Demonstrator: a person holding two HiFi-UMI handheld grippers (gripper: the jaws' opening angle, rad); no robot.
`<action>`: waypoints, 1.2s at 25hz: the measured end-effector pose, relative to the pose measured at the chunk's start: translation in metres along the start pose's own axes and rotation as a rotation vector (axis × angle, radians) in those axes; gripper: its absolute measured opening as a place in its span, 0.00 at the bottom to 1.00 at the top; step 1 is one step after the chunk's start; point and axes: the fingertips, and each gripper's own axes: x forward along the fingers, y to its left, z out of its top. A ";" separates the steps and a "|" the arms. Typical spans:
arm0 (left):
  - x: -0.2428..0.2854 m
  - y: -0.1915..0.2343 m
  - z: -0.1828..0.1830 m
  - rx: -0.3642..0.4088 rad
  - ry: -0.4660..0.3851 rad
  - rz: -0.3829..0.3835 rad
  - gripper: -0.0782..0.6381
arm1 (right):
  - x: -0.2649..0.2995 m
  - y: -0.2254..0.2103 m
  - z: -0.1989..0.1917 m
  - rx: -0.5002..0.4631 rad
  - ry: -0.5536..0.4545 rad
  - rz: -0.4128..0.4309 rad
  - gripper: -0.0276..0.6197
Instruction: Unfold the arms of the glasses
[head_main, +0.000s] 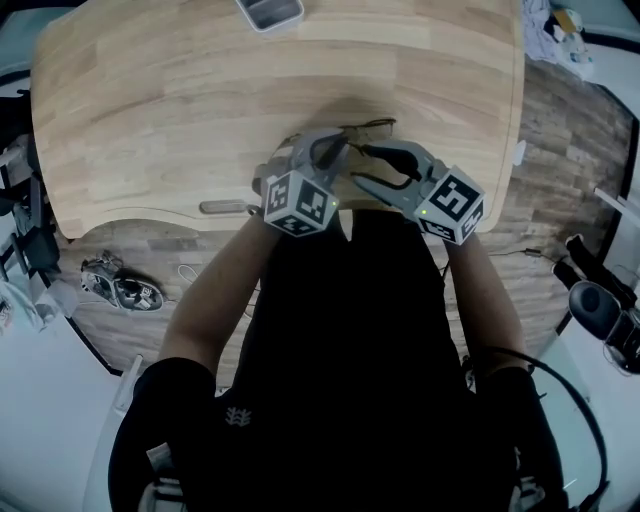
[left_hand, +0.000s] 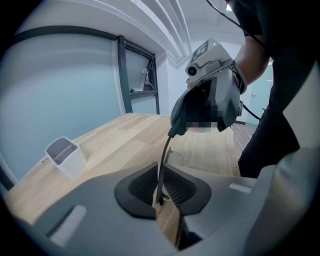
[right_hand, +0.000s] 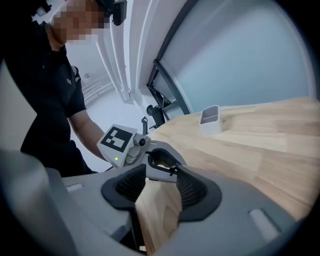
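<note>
The glasses (head_main: 366, 126) have a thin dark frame and lie over the wooden table (head_main: 150, 110) near its front edge. My left gripper (head_main: 326, 152) is shut on one thin dark arm (left_hand: 163, 155) of the glasses, which rises out of the pads toward the right gripper. A clear lens (left_hand: 173, 158) shows just beyond the left gripper (left_hand: 159, 186). My right gripper (head_main: 372, 170) stands close beside it with its jaws wide apart. In the right gripper view nothing lies between the pads of the right gripper (right_hand: 157, 192), and the left gripper (right_hand: 152, 159) faces it.
A white rectangular container (head_main: 272, 12) stands at the table's far edge, also seen as the container (left_hand: 65, 155) and the container (right_hand: 210, 119). The person's body is right against the table's front edge. Cables and gear (head_main: 125, 290) lie on the floor at the left.
</note>
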 end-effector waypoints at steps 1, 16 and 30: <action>-0.003 0.000 -0.001 -0.008 -0.006 0.007 0.16 | 0.001 0.004 0.002 -0.003 0.005 0.012 0.33; -0.075 -0.003 -0.034 -0.144 0.018 0.180 0.18 | 0.042 0.062 0.021 -0.089 0.051 0.186 0.33; -0.089 -0.025 -0.056 -0.253 0.045 0.213 0.18 | 0.069 0.085 0.017 -0.194 0.129 0.302 0.33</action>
